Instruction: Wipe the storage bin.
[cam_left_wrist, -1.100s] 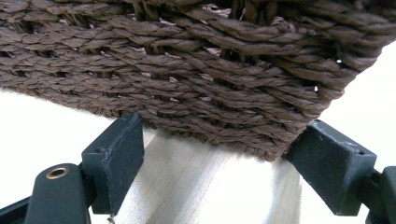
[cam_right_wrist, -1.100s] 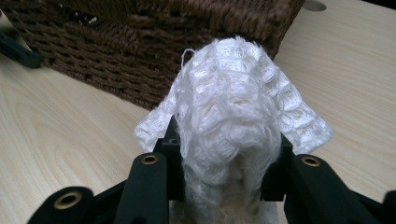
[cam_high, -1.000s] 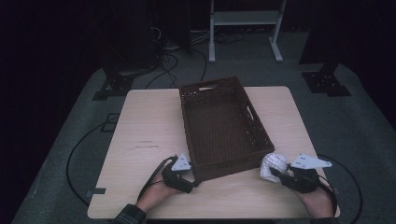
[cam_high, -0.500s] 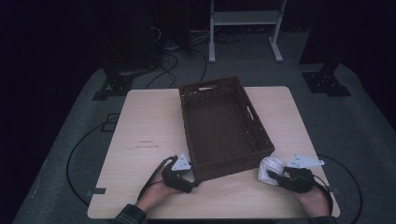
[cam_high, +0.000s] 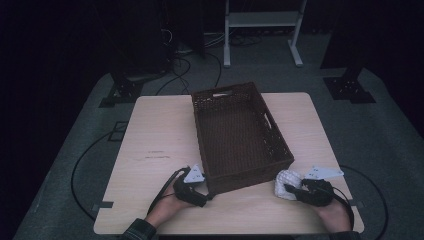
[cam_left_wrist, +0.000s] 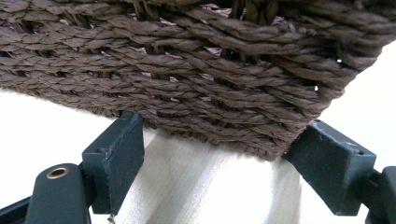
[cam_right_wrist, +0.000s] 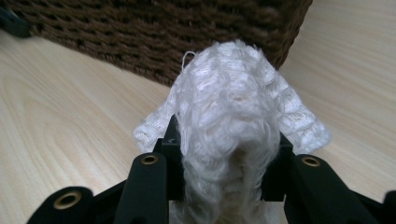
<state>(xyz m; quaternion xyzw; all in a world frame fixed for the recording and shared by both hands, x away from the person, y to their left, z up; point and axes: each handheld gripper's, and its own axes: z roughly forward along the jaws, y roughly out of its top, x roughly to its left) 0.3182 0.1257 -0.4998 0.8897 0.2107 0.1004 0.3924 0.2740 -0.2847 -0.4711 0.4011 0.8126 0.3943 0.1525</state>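
Observation:
A dark brown woven basket (cam_high: 248, 176) stands in the middle of the light wooden table (cam_high: 160, 135), and nothing shows inside it. My left gripper (cam_high: 207, 196) is at the basket's near left corner. In the left gripper view its jaws (cam_left_wrist: 222, 126) stand wide apart, open, with the basket's lower corner (cam_left_wrist: 210, 70) at their tips. My right gripper (cam_high: 291, 189) lies on the table off the basket's near right corner, shut on a bunched white knitted cloth (cam_high: 286, 182). The right gripper view has the cloth (cam_right_wrist: 233, 107) bulging out over the jaws (cam_right_wrist: 224, 142), in front of the basket wall (cam_right_wrist: 140, 37).
Both hands rest near the table's front edge. Bare tabletop lies to the left of the basket. Cables run across the grey floor at the left (cam_high: 85, 165), and a white metal stand (cam_high: 260, 30) is beyond the table.
My right gripper with the white cloth has shifted slightly toward the table's front edge. The left gripper and the basket have stayed put.

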